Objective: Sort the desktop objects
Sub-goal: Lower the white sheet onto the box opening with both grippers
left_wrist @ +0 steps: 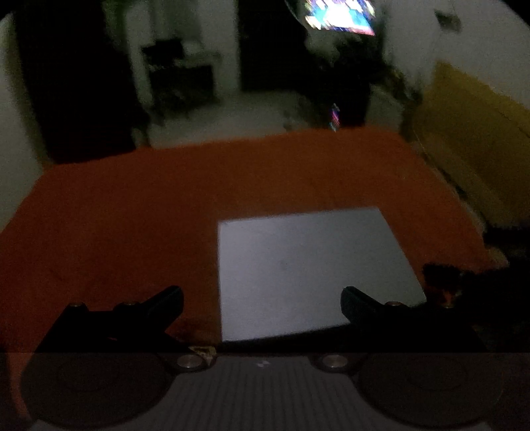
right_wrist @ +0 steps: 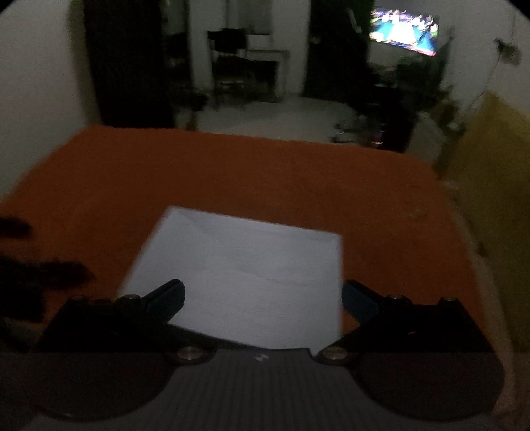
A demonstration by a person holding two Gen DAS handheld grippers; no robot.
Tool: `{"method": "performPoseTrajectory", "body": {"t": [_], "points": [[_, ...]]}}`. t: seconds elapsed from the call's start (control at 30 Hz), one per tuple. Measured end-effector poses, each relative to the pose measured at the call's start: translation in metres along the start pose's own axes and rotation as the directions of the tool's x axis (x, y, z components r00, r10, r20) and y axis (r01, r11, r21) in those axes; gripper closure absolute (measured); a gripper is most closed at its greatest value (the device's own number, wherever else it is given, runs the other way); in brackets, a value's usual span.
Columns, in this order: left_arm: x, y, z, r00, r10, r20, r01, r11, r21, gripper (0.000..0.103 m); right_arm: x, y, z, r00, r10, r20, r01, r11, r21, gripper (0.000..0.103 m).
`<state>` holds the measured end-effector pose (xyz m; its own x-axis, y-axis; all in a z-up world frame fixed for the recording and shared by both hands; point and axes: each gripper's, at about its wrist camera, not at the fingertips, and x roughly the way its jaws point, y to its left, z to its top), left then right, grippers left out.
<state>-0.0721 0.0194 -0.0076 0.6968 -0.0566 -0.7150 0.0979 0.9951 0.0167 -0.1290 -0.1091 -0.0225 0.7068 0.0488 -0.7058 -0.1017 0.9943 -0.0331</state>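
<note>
Left wrist view. The left gripper (left_wrist: 261,300) hangs over an orange cloth-covered surface (left_wrist: 139,205), its two dark fingers (left_wrist: 167,300) spread wide with nothing between them. A white sheet of paper (left_wrist: 308,265) lies flat on the cloth, toward the right of the near edge; the right-hand finger overlaps its near right corner in the picture, though contact cannot be judged. A dark shape (left_wrist: 463,285) sits at the right edge of the cloth, too dim to identify. Beyond the surface the room is dark and blurred: pale walls, a pale floor, a dark doorway (left_wrist: 265,46), a dark shelf unit (left_wrist: 179,76), a lit screen (left_wrist: 341,15) high at upper right, and a mustard-yellow panel (left_wrist: 470,132) along the right side.

Right wrist view. The right gripper (right_wrist: 263,296) is likewise spread wide and empty, its fingers (right_wrist: 359,300) showing blue-tinted inner faces. The same paper (right_wrist: 245,275) lies directly ahead between them, reaching under the gripper body at the near edge. The orange surface (right_wrist: 265,172) extends to a far edge, behind which stand a dark curtain or door (right_wrist: 129,63), the shelf unit (right_wrist: 238,66), the bright screen (right_wrist: 404,31) at upper right and the yellow panel (right_wrist: 493,205). A dark blurred form (right_wrist: 36,278) enters from the left; what it is cannot be told.
</note>
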Motion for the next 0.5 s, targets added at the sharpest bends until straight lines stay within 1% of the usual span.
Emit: {"method": "performPoseTrajectory", "body": {"t": [0.03, 0.1, 0.13, 0.17, 0.2, 0.27, 0.3, 0.33, 0.4, 0.47, 0.5], "points": [[0.000, 0.001, -0.008, 1.000, -0.002, 0.014, 0.003, 0.999, -0.040, 0.000, 0.002, 0.001, -0.011, 1.000, -0.008, -0.002, 0.008, 0.999, 0.033, 0.000], [0.005, 0.003, -0.028, 0.998, -0.007, 0.063, 0.015, 0.992, -0.124, 0.000, 0.011, 0.001, -0.032, 0.999, 0.047, 0.008, -0.047, 0.997, 0.065, 0.000], [0.009, 0.004, -0.039, 0.996, -0.009, 0.094, 0.025, 0.986, -0.166, 0.000, 0.015, 0.003, -0.045, 0.997, 0.062, 0.041, -0.066, 0.994, 0.088, 0.000], [0.015, 0.004, -0.050, 0.992, -0.011, 0.122, 0.035, 0.979, -0.200, 0.000, 0.020, 0.006, -0.053, 0.997, 0.064, 0.053, -0.068, 0.994, 0.087, 0.000], [0.024, 0.001, -0.059, 0.991, -0.014, 0.134, 0.040, 0.980, -0.196, 0.000, 0.025, 0.010, -0.060, 0.996, 0.063, 0.062, -0.068, 0.994, 0.083, 0.000], [0.040, 0.000, -0.065, 0.992, -0.004, 0.129, 0.025, 0.987, -0.161, 0.000, 0.037, 0.017, -0.072, 0.998, 0.027, 0.060, -0.032, 0.997, 0.073, 0.000], [0.047, -0.003, -0.073, 0.993, 0.014, 0.119, 0.003, 0.990, -0.143, 0.000, 0.043, 0.018, -0.077, 0.998, 0.001, 0.058, -0.006, 0.996, 0.085, 0.000], [0.052, -0.002, -0.079, 0.994, 0.038, 0.104, -0.021, 0.988, -0.156, 0.000, 0.049, 0.018, -0.083, 0.998, -0.025, 0.055, 0.020, 0.995, 0.100, 0.000], [0.057, 0.004, -0.092, 0.996, 0.041, 0.078, -0.023, 0.974, -0.223, 0.000, 0.057, 0.011, -0.095, 0.999, 0.001, 0.046, -0.008, 0.988, 0.156, 0.000], [0.066, 0.008, -0.099, 1.000, 0.010, 0.027, -0.003, 0.968, -0.253, 0.000, 0.070, 0.002, -0.109, 0.999, 0.039, -0.007, -0.036, 0.977, 0.210, 0.000], [0.070, 0.006, -0.102, 1.000, 0.008, -0.008, -0.010, 0.970, -0.244, 0.000, 0.075, 0.001, -0.115, 0.998, 0.053, -0.031, -0.044, 0.972, 0.233, 0.000]]}}
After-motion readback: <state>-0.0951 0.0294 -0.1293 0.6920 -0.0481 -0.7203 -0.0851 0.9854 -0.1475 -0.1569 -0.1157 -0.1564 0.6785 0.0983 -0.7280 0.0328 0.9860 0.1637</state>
